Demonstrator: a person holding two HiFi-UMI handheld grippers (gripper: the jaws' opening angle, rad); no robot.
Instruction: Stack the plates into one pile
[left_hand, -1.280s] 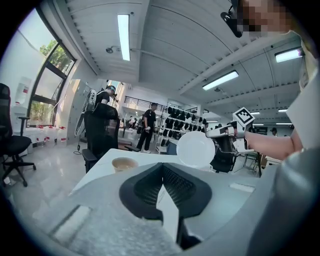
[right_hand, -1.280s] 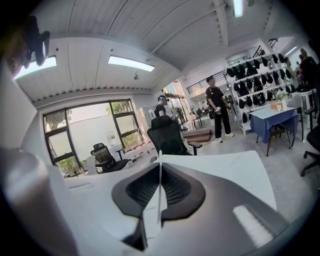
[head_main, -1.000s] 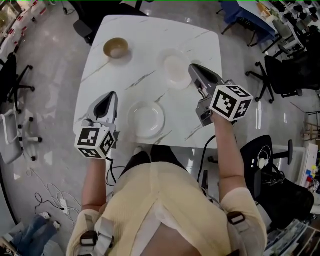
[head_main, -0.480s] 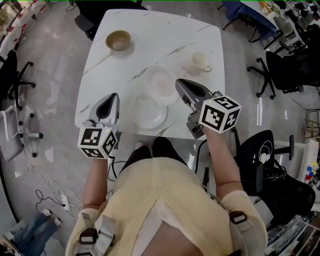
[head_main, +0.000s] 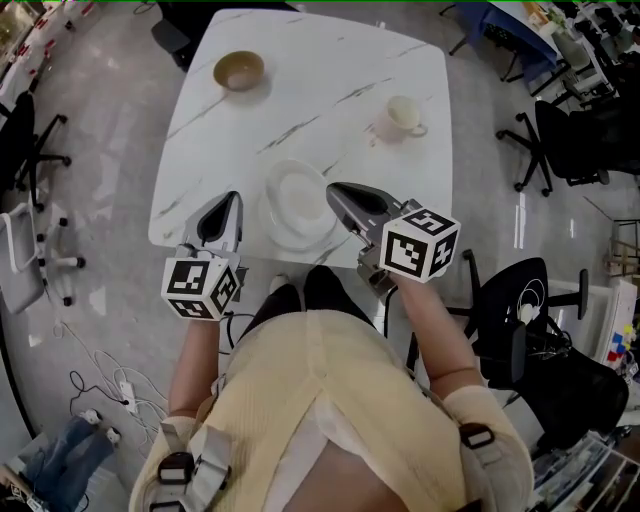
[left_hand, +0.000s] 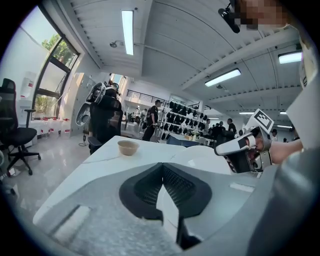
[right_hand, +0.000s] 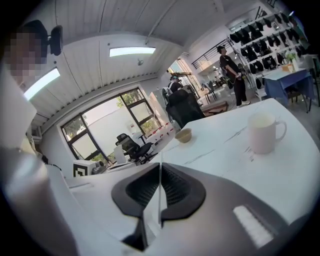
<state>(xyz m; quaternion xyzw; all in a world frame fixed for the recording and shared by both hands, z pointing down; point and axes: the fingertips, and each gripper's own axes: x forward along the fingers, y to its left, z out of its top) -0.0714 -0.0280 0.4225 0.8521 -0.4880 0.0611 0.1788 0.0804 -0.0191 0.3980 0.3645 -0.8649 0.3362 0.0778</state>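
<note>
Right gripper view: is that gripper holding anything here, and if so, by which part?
Yes. The right gripper is shut on the white plate, pinching its thin rim on the edge nearest that gripper. The left gripper holds nothing.

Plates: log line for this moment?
right tool shut on upper plate | upper plate over lower plate | left tool shut, empty | not released

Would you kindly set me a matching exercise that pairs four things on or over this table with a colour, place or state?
Things:
1. bowl
2. mug
3. plate
4. left tongs

Descriptions:
A. shut and empty, just left of the plate
B. white with a handle, on the right side of the table
C. tan, near the far left corner
D. rim pinched by the right tongs

Pairs: 1-C, 2-B, 3-D, 4-A
</note>
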